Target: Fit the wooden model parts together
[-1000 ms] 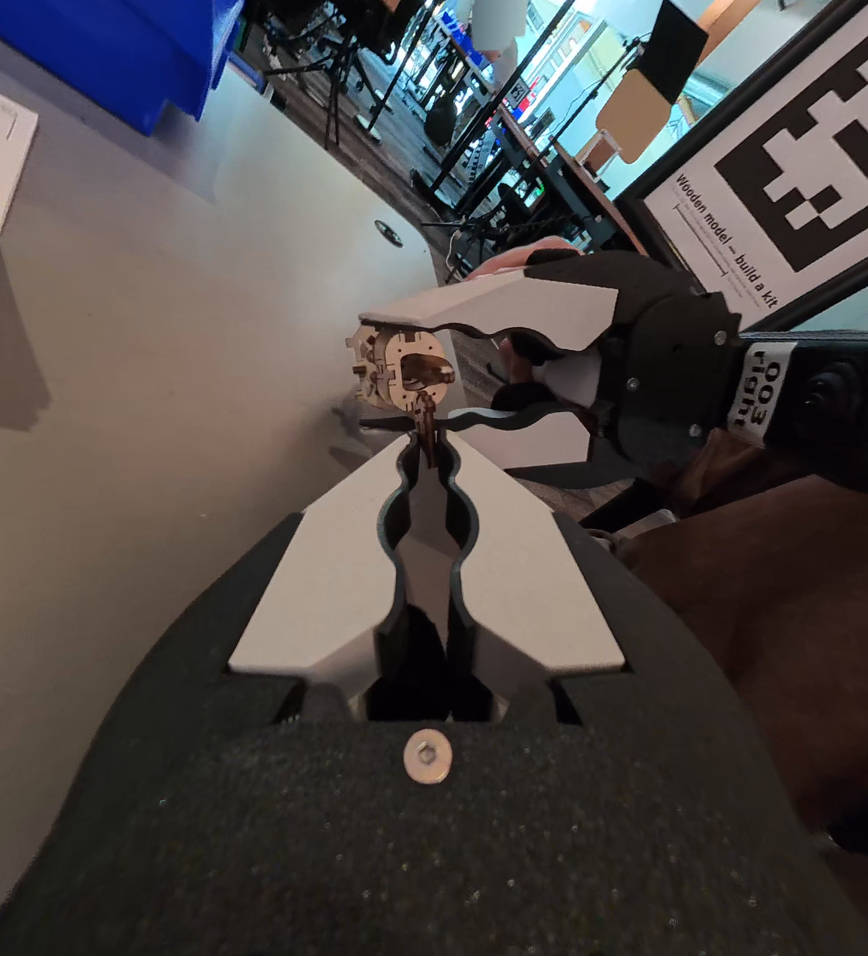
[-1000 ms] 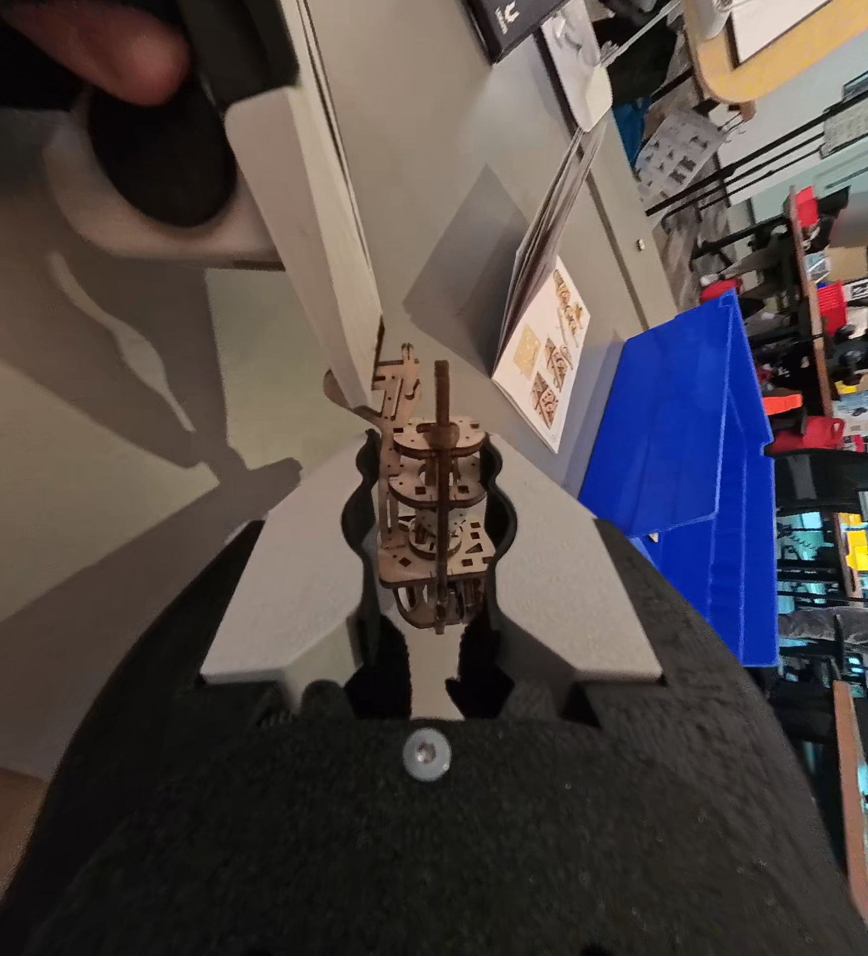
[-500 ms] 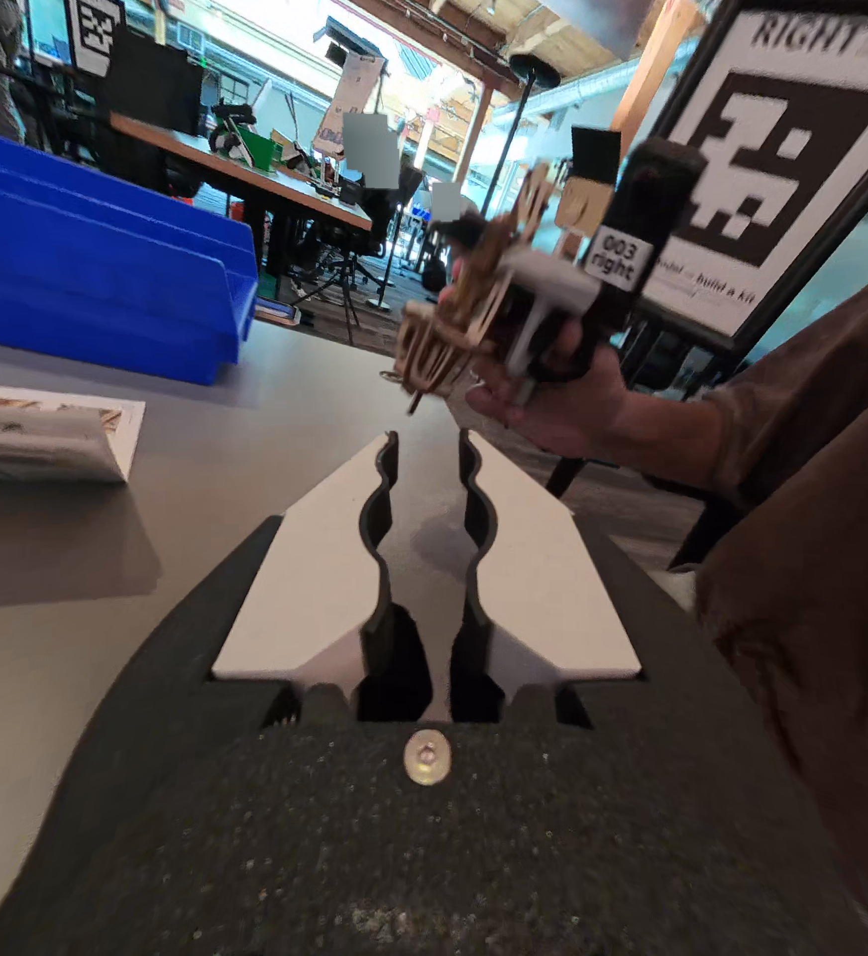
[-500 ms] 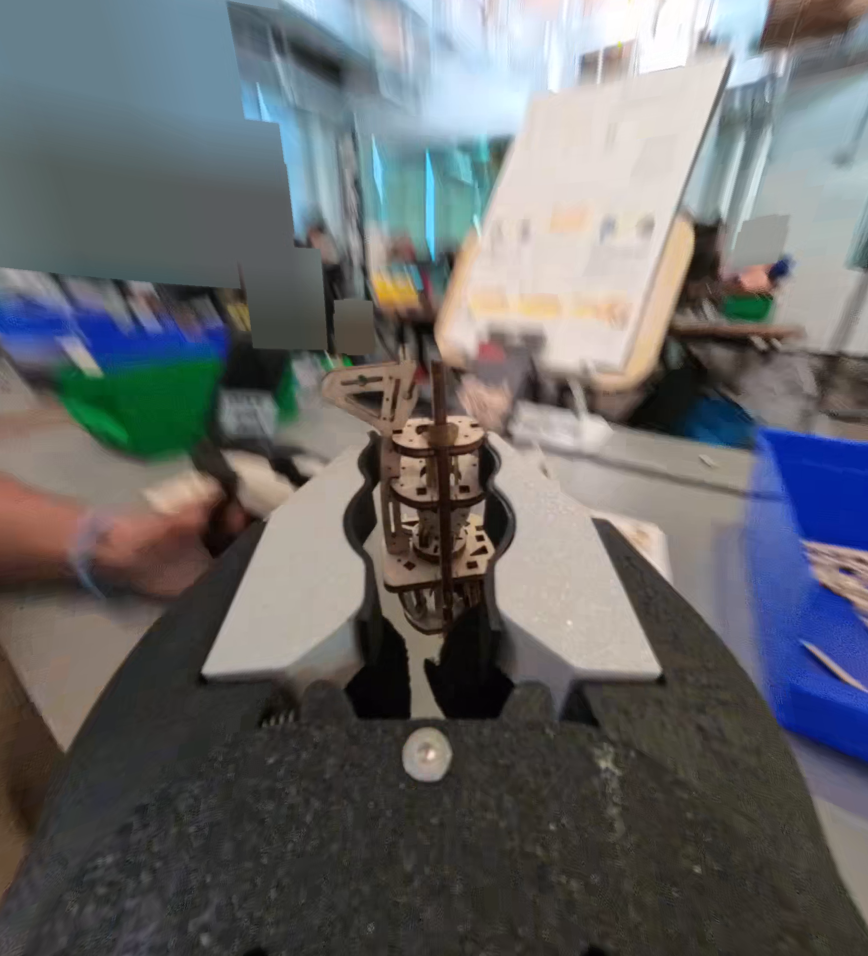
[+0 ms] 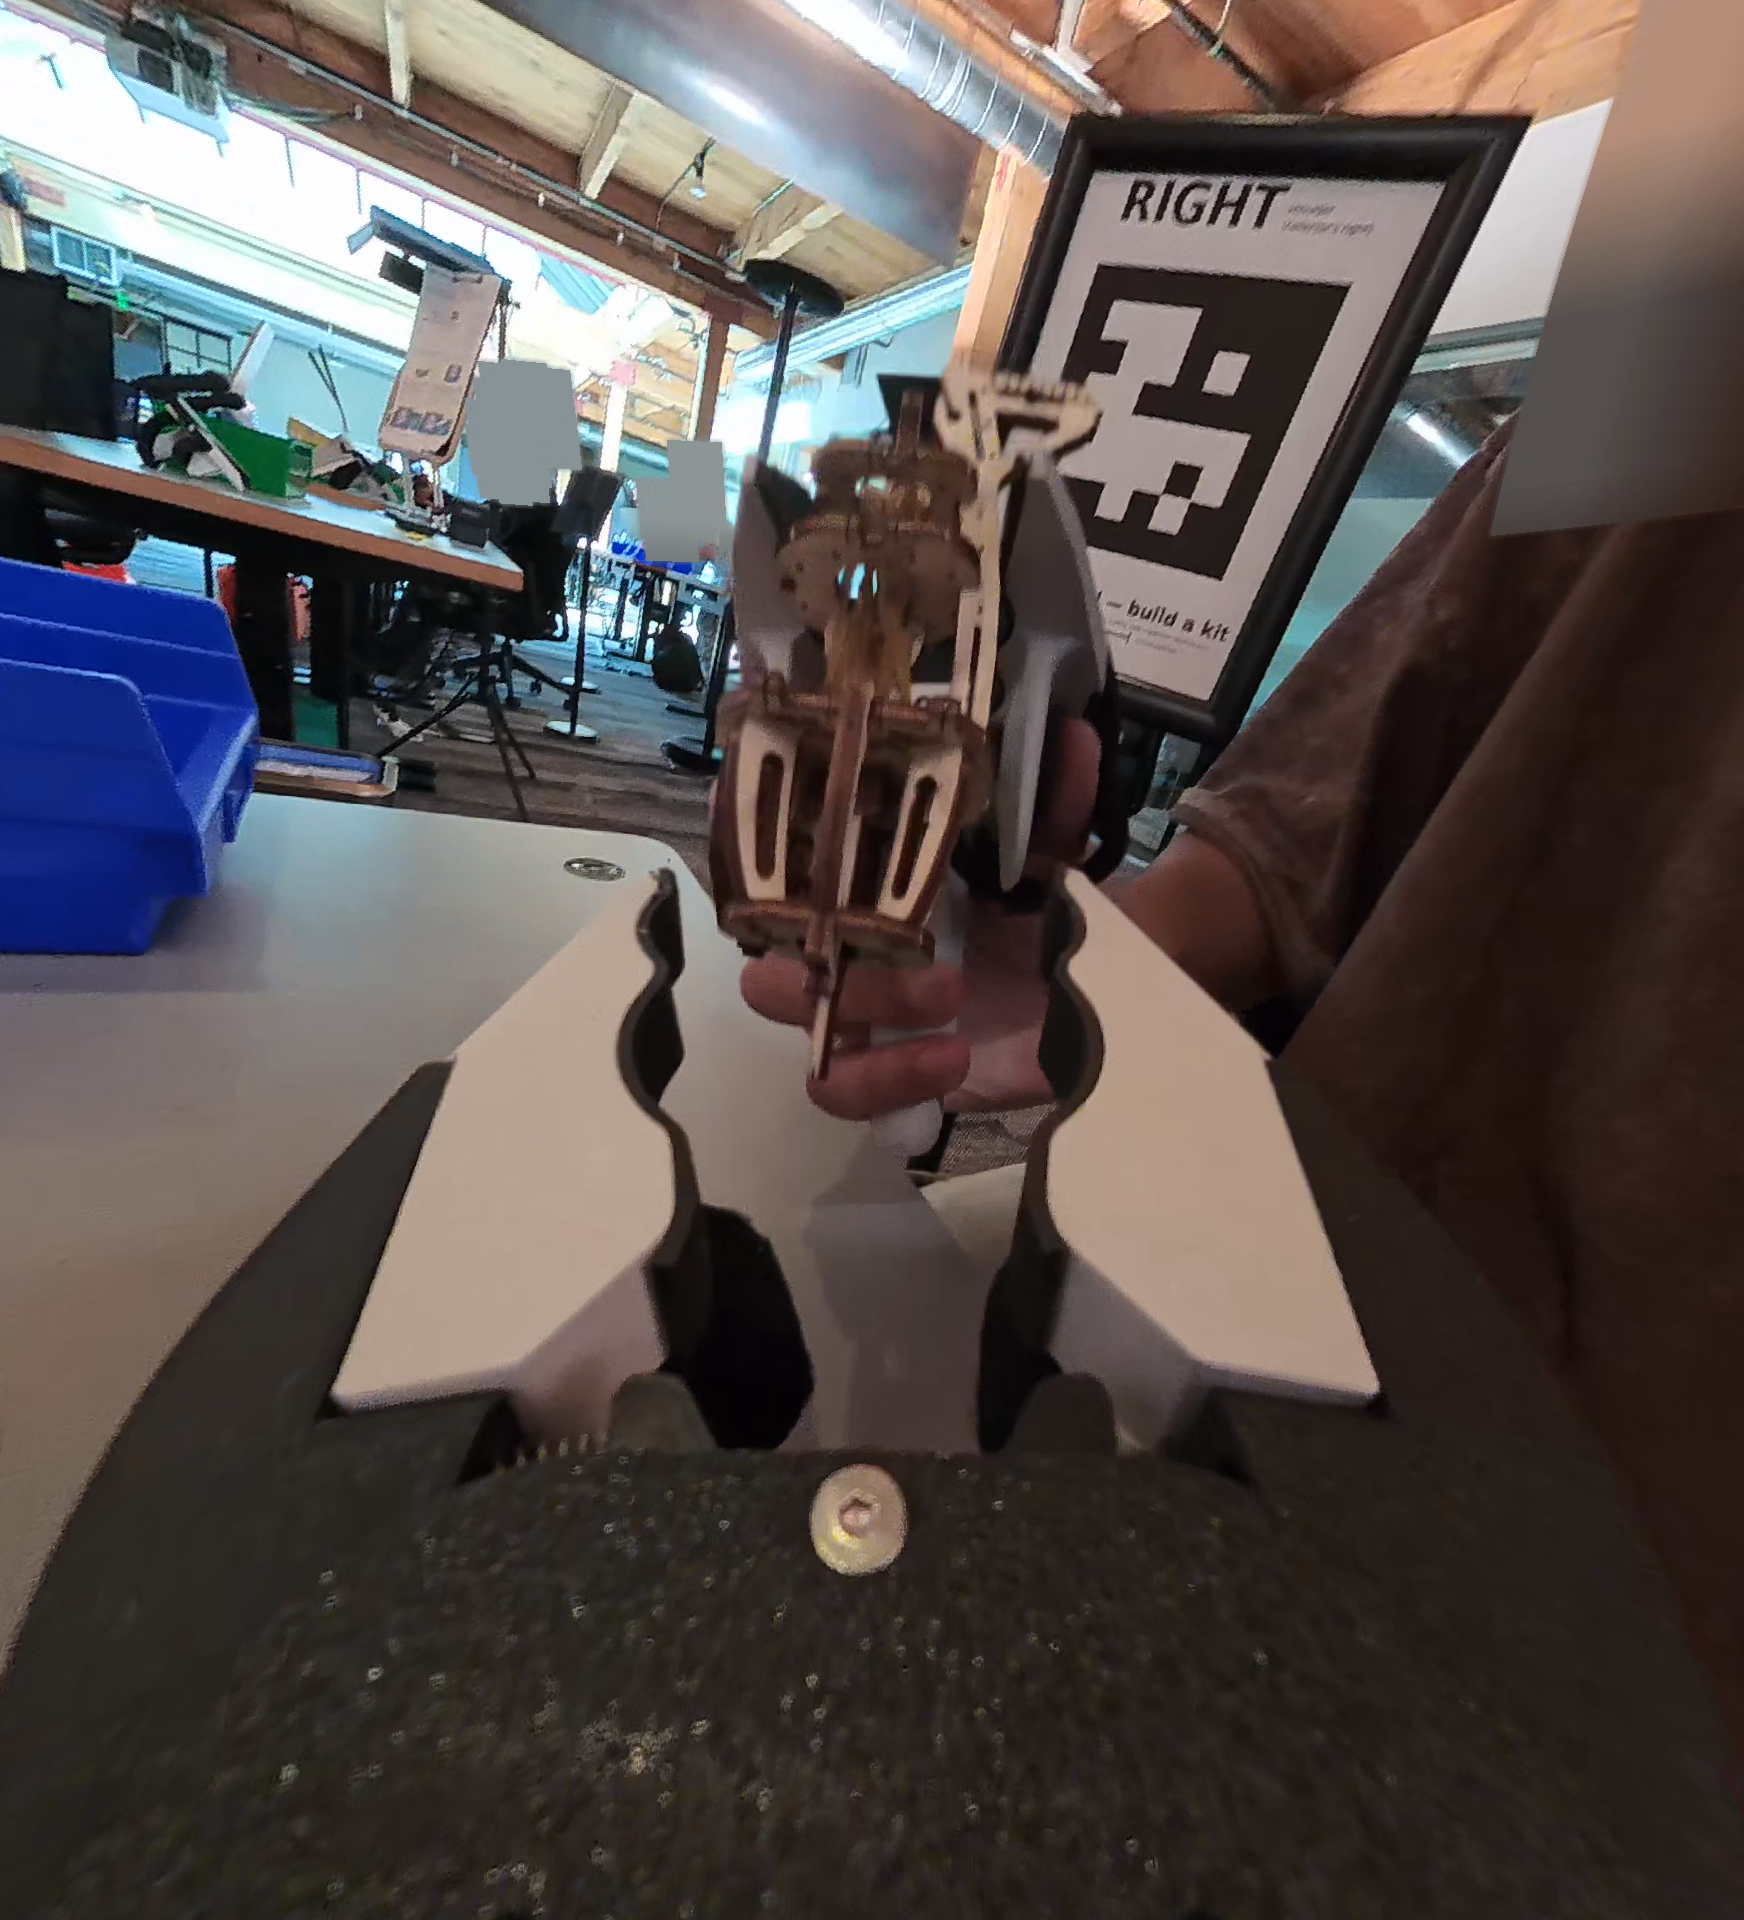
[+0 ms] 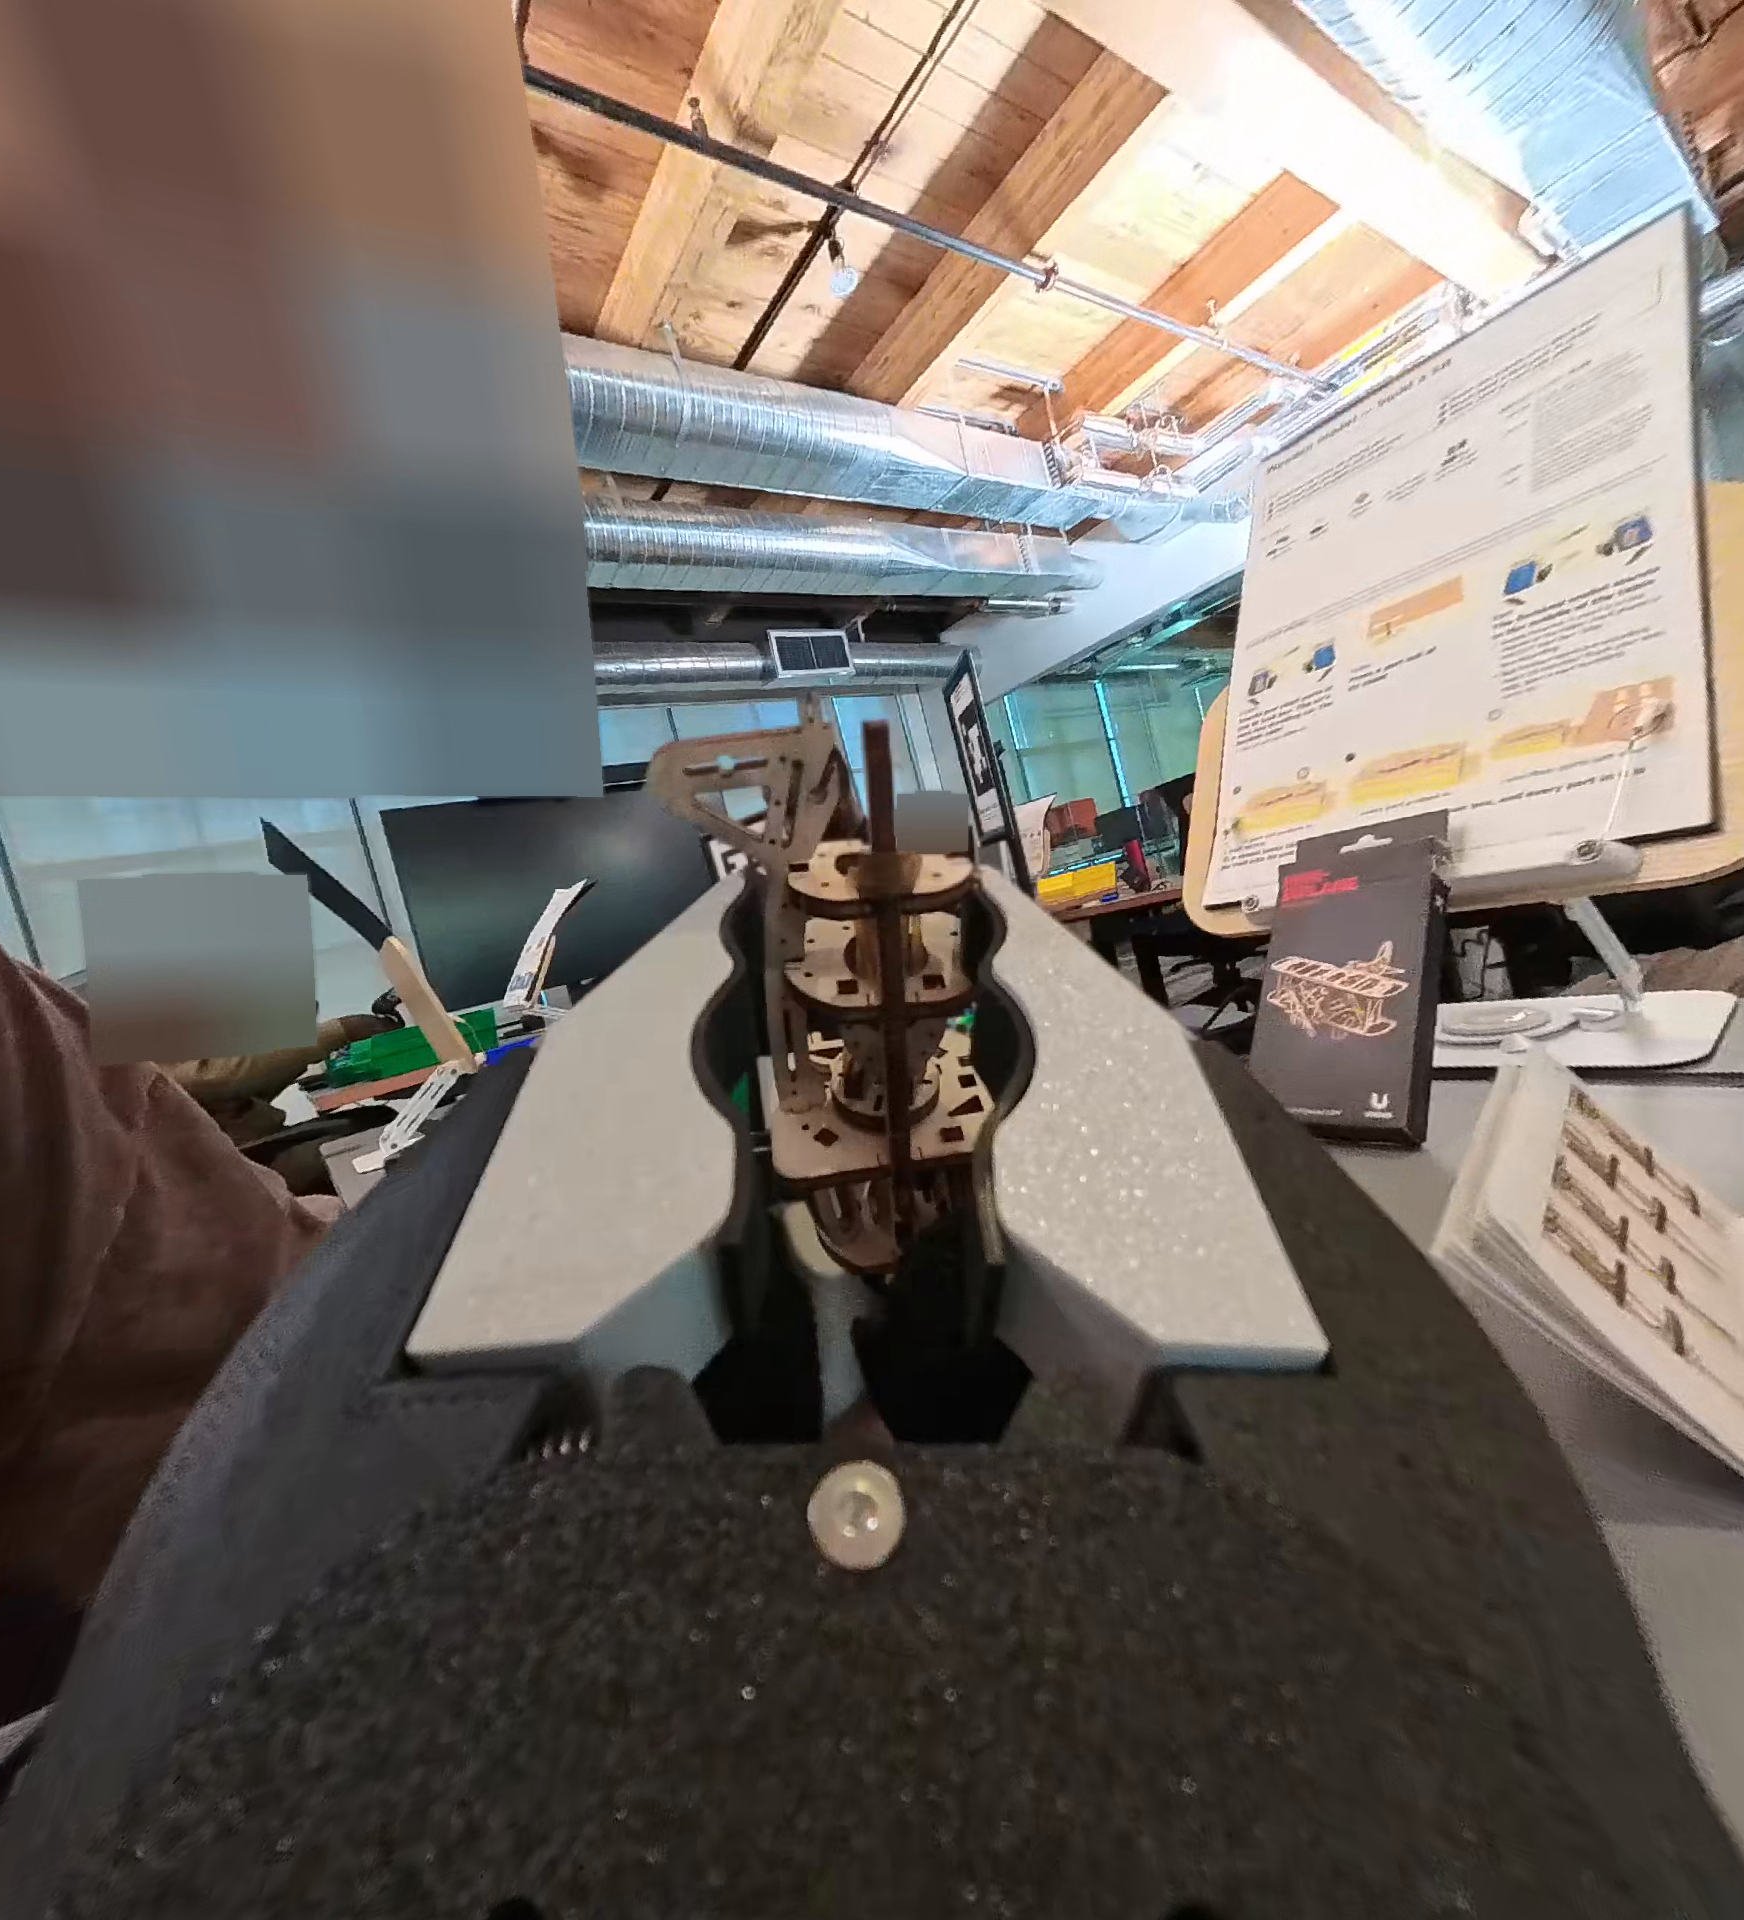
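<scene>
Item: wooden model (image 6: 873,1049), part-built, stacked discs on a centre rod. Location: sitting between jaws of right gripper (image 6: 863,1039), which are closing narrow on its sides and holding it up in the air, well clear of the table (image 5: 224,1039); prob. lifted for checking or for the next part. Long axis is running along the gripper's fingers, rod tip and bracket end pointing fwd/up in right wrist view; in left wrist view the opposite end, w/ rod stub, is pointing down toward left gripper (image 5: 863,997). Left gripper: jaws standing wide, carrying nothing, waiting just below the model. Also: blue bin (image 5: 68,748), booklet (image 6: 1626,1278), black box (image 6: 1346,997).
</scene>
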`<action>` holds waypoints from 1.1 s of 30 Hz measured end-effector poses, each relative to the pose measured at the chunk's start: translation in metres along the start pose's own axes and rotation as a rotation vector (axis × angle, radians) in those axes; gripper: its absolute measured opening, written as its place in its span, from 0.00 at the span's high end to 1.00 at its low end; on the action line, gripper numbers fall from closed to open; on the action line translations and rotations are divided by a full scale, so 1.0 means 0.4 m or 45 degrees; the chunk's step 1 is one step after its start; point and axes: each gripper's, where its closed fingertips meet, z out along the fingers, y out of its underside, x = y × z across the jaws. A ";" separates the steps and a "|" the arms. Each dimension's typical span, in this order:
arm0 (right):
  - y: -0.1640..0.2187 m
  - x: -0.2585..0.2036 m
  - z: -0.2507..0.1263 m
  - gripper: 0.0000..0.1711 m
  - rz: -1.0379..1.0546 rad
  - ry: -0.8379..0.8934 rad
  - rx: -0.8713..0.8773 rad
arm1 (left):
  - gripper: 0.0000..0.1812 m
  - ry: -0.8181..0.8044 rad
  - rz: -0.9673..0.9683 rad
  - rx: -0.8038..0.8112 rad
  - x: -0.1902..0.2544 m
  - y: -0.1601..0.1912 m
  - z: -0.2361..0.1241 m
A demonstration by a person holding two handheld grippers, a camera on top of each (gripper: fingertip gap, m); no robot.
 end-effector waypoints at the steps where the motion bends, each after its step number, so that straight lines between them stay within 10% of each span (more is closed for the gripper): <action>1: 0.006 0.000 0.001 0.79 0.011 -0.002 -0.004 | 0.65 0.009 -0.005 0.017 0.002 -0.006 -0.004; 17: 0.076 0.024 -0.024 0.77 0.061 -0.014 -0.155 | 0.75 -0.118 0.077 -0.061 -0.021 0.003 -0.015; 26: 0.174 0.086 -0.093 0.73 -0.073 0.141 -0.660 | 0.75 -0.497 0.665 -0.313 -0.085 0.024 -0.039; 33: 0.203 0.077 -0.110 0.84 0.363 0.180 -0.780 | 0.75 -0.698 1.094 -0.517 -0.116 0.037 -0.052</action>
